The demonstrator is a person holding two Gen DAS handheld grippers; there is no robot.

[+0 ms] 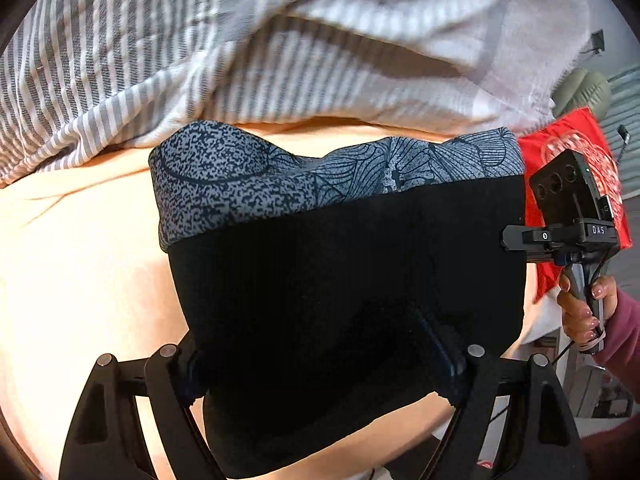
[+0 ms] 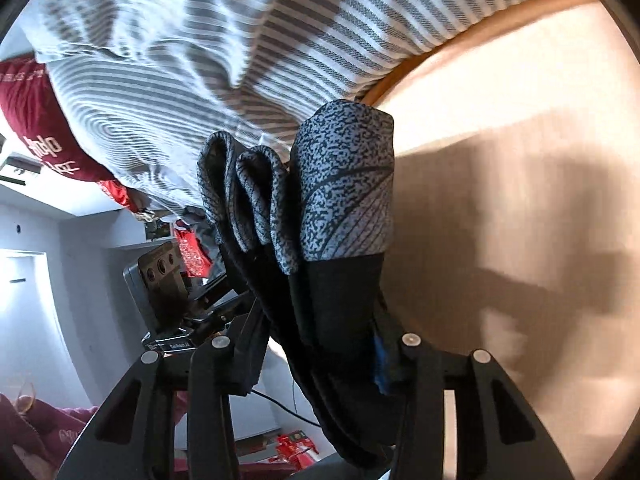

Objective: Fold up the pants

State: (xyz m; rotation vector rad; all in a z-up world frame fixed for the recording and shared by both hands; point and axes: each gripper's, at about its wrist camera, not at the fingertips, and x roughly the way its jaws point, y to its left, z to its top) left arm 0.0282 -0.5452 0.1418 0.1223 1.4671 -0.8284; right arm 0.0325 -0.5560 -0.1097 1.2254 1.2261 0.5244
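One pair of pants (image 1: 344, 280), black with a grey speckled and leaf-patterned waistband (image 1: 320, 176), hangs lifted above a pale wooden counter (image 1: 80, 240). From the left wrist camera the pants spread flat and wide, waistband farthest from the lens, black cloth filling the middle of the picture. From the right wrist camera the same pants (image 2: 332, 320) appear bunched edge-on, the waistband gathered into three visible folds.

Two hand-held grippers are at work, one in each hand. The left hand-held gripper (image 1: 320, 376) has its two fingers around the near edge of the black cloth, clamped on the pants, with the fabric bulging between them. The right hand-held gripper (image 2: 316, 364) is likewise clamped on the pants, its two fingers pinching the bunched black cloth; a strip of blue pad shows on its right finger. The left camera also shows the right tool from outside, at the pants' right edge, gripped by one hand (image 1: 588, 308) with polished nails and a maroon sleeve (image 1: 624, 332).

Beyond the pants, one large grey-and-white striped cloth (image 1: 160, 60) lies crumpled across the far part of the counter. One red cloth with a white pattern (image 1: 560, 148) sits behind the right tool. In the right camera, one dark red cloth with white lettering (image 2: 36, 128) lies at the far left, next to the striped cloth (image 2: 240, 60). The tools' shadows fall on the counter (image 2: 520, 120) at the right.
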